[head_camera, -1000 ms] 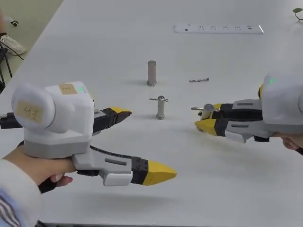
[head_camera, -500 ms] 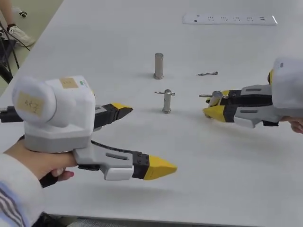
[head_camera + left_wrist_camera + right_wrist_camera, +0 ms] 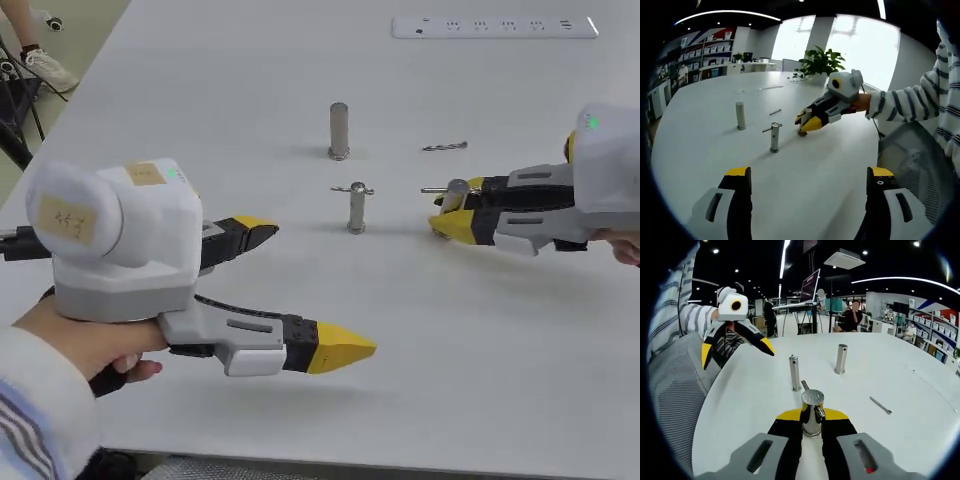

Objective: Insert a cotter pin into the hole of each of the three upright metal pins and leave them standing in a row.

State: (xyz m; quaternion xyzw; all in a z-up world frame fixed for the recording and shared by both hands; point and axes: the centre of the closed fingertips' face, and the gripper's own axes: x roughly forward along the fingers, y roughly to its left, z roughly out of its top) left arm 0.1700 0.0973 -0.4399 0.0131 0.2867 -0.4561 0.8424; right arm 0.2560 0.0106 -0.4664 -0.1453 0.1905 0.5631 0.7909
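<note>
Metal pin [image 3: 812, 412], cotter through its head, clamped upright in my right gripper [image 3: 452, 207]. My left gripper [image 3: 320, 290] gapes wide, empty (well apart). Second cottered pin [image 3: 357, 207] stands beside it, bare pin [image 3: 339, 131] and loose cotter pin [image 3: 444, 147] beyond.

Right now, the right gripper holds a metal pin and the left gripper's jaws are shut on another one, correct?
Not quite. The right gripper does hold a metal pin, but the jaws of the left gripper stand wide open with nothing between them, as the left gripper view shows.
</note>
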